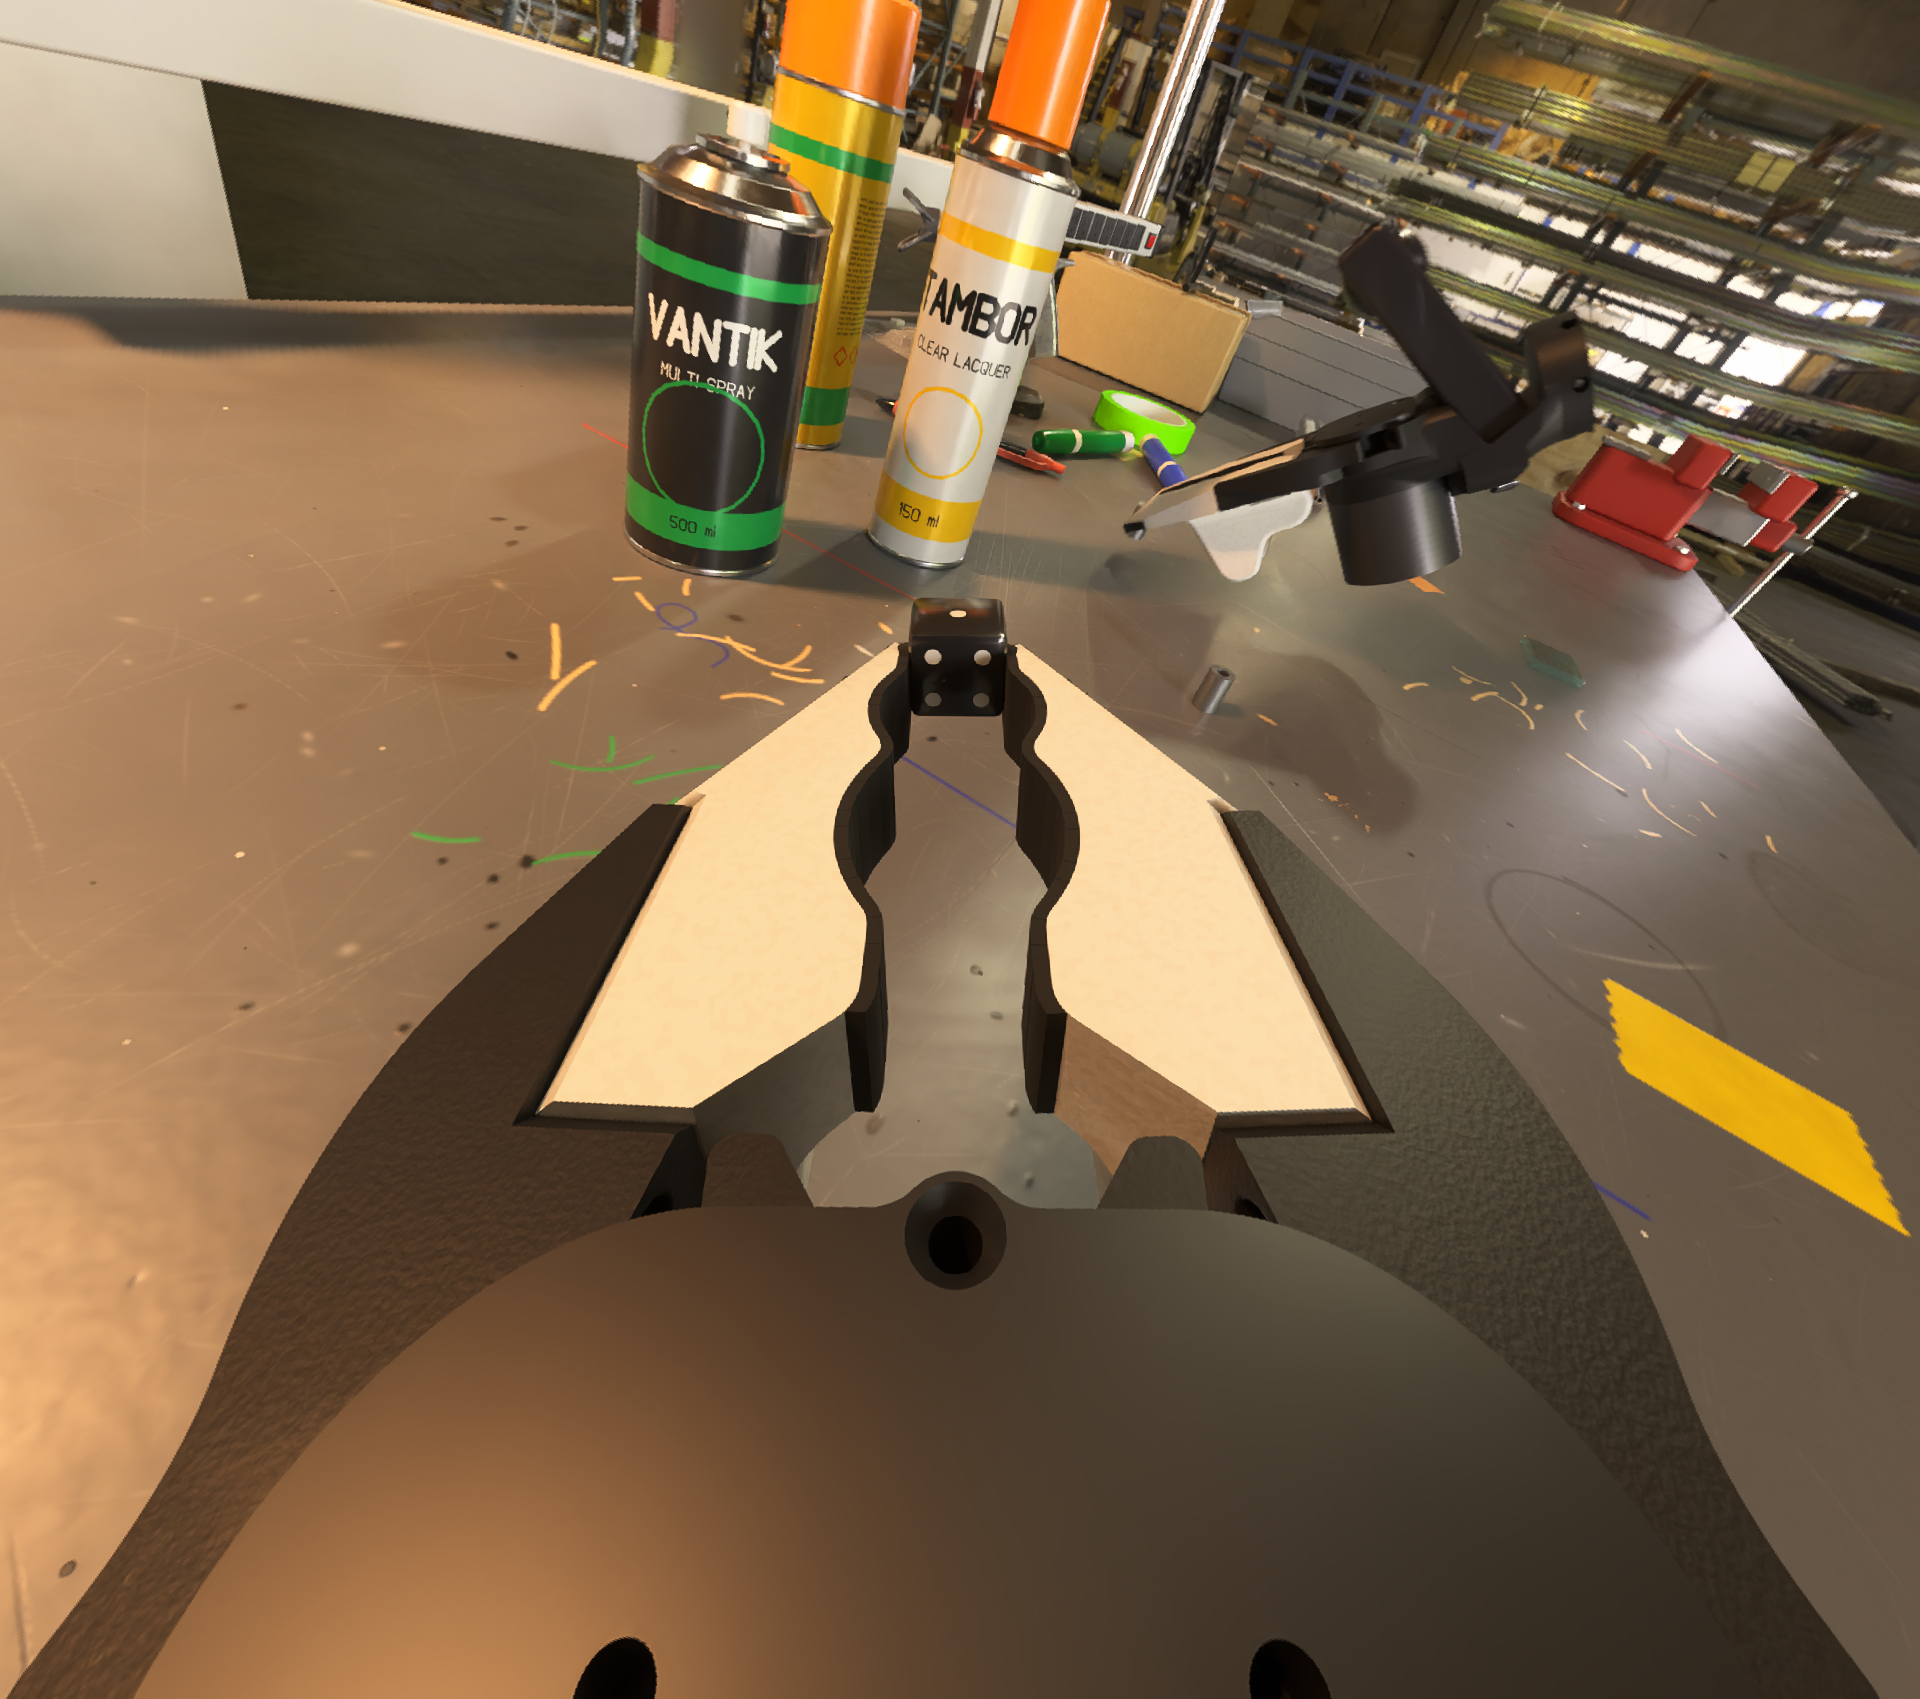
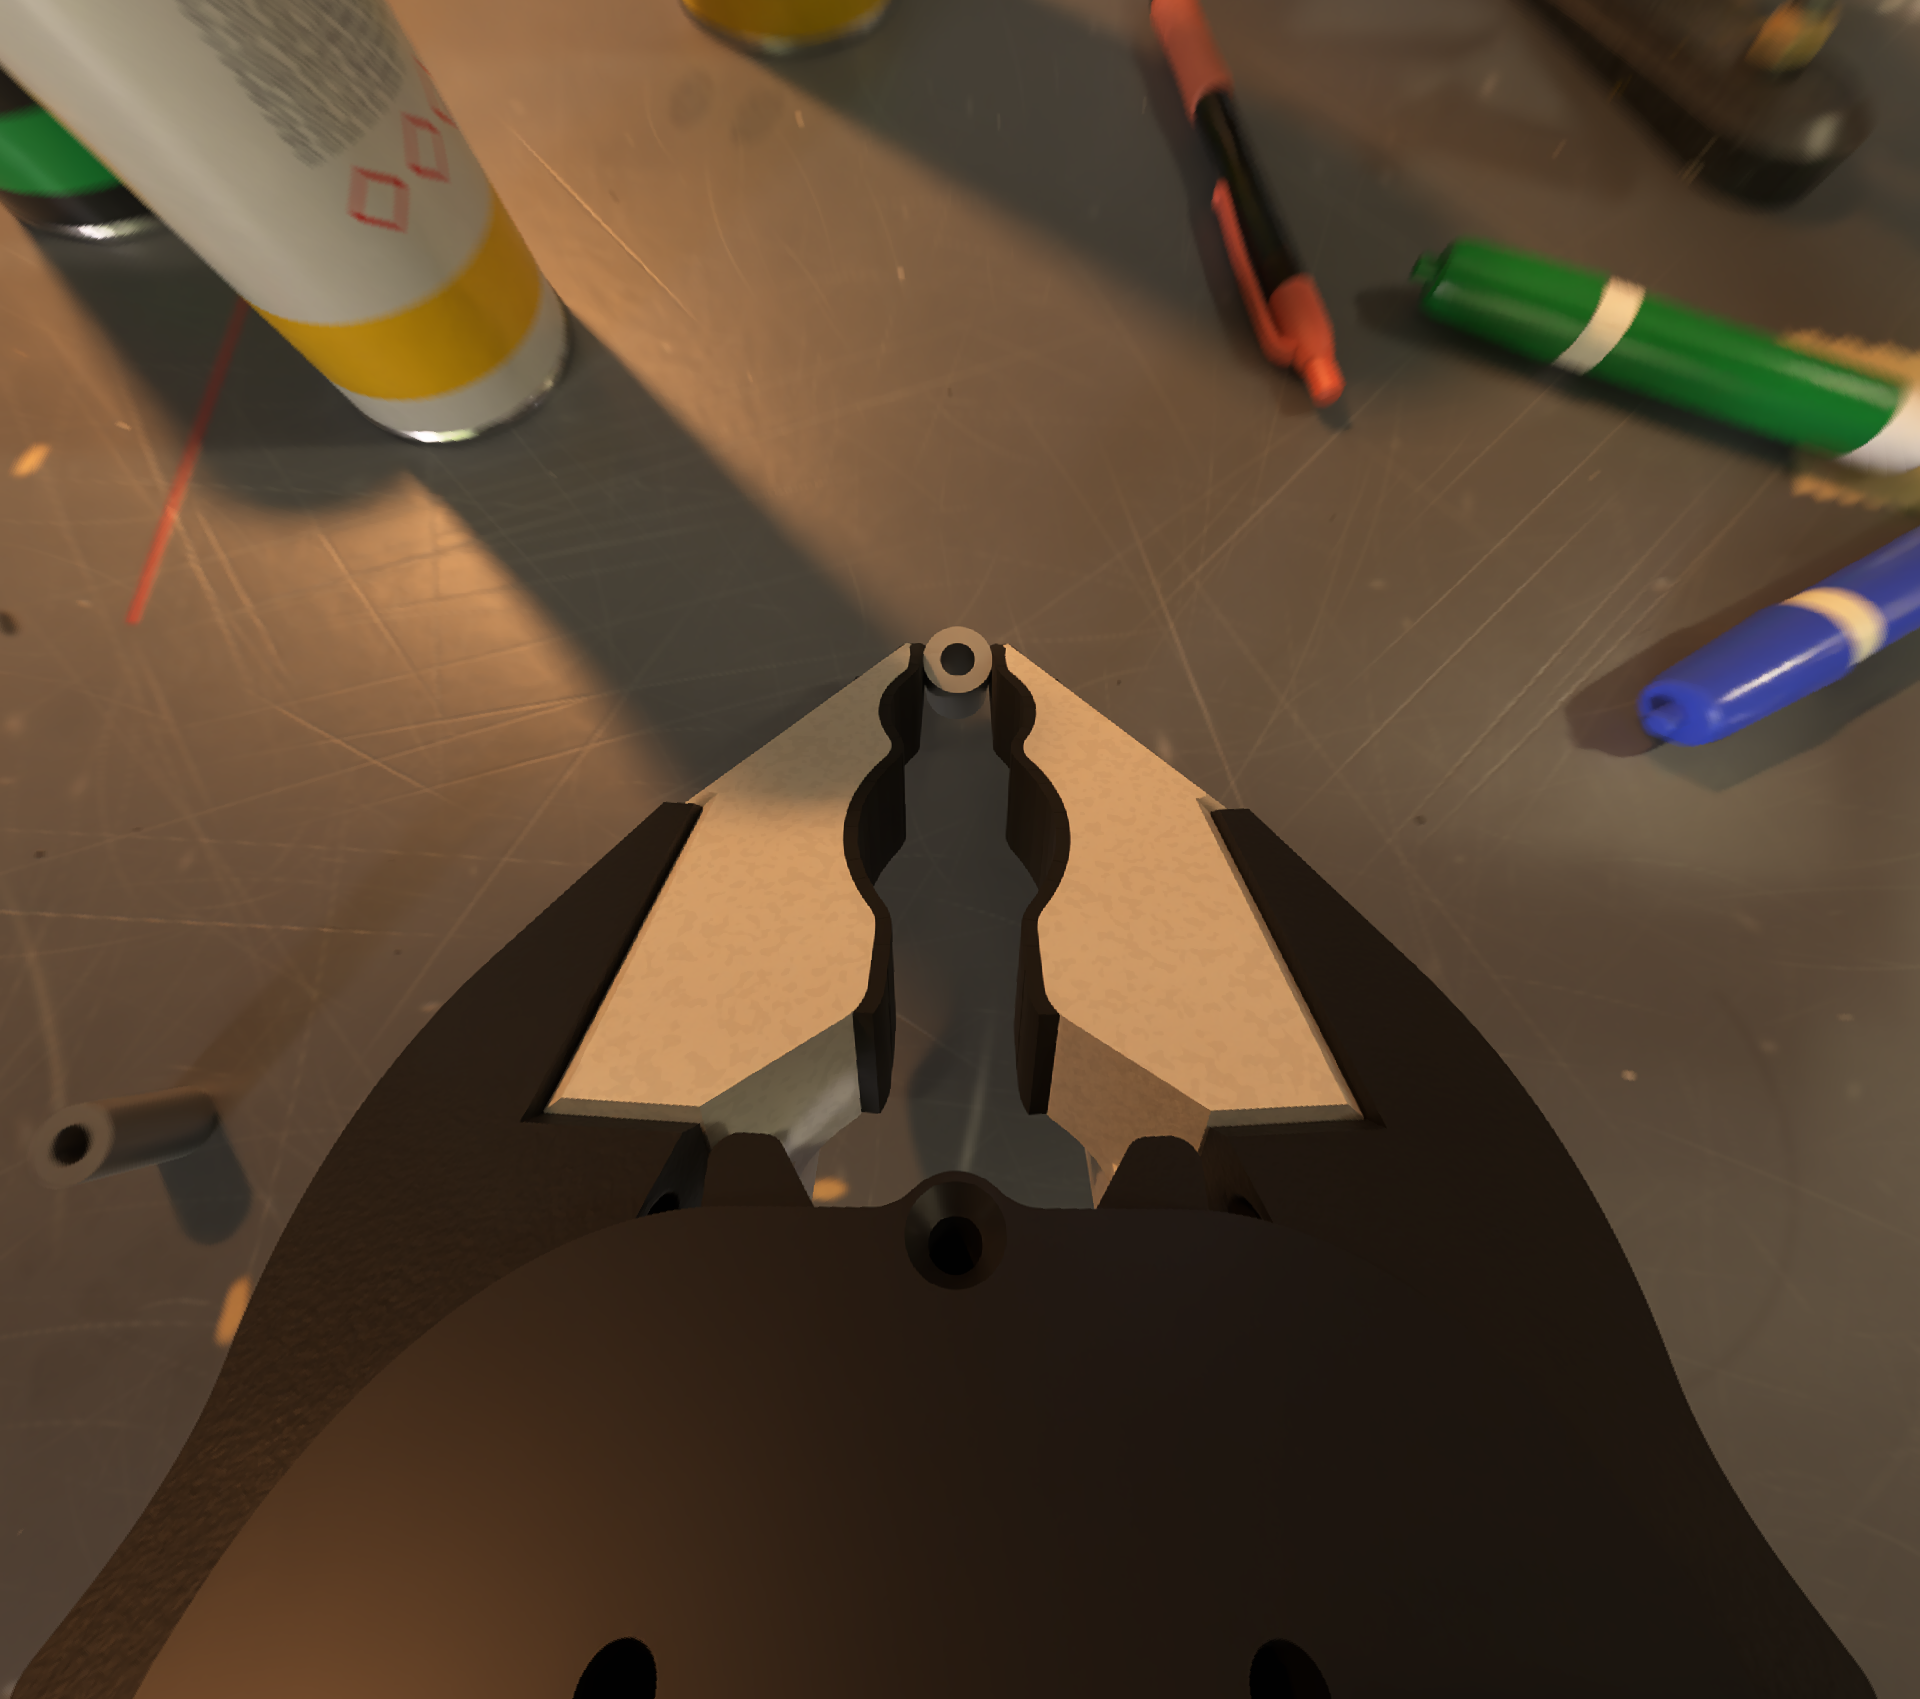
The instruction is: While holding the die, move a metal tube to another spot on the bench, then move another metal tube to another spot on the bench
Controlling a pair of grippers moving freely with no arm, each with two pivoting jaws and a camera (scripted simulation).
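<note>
My left gripper (image 1: 956, 660) is shut on a black die (image 1: 956, 675) with white dots, held at the fingertips above the metal bench (image 1: 312, 714). My right gripper (image 2: 956, 662) is shut on a small grey metal tube (image 2: 956, 660), seen end-on with its bore facing the camera, above the bench. In the left wrist view the right gripper (image 1: 1140, 524) hovers tilted to the right of the cans. A second metal tube (image 2: 114, 1135) lies on the bench at lower left; it also shows in the left wrist view (image 1: 1210, 691).
Three spray cans stand ahead: black and green (image 1: 717, 371), yellow (image 1: 842, 195), white (image 1: 977, 340). An orange pen (image 2: 1242, 184), a green marker (image 2: 1662, 345) and a blue marker (image 2: 1787, 662) lie to the right. A cardboard box (image 1: 1143, 324) and a red vise (image 1: 1662, 496) stand farther off.
</note>
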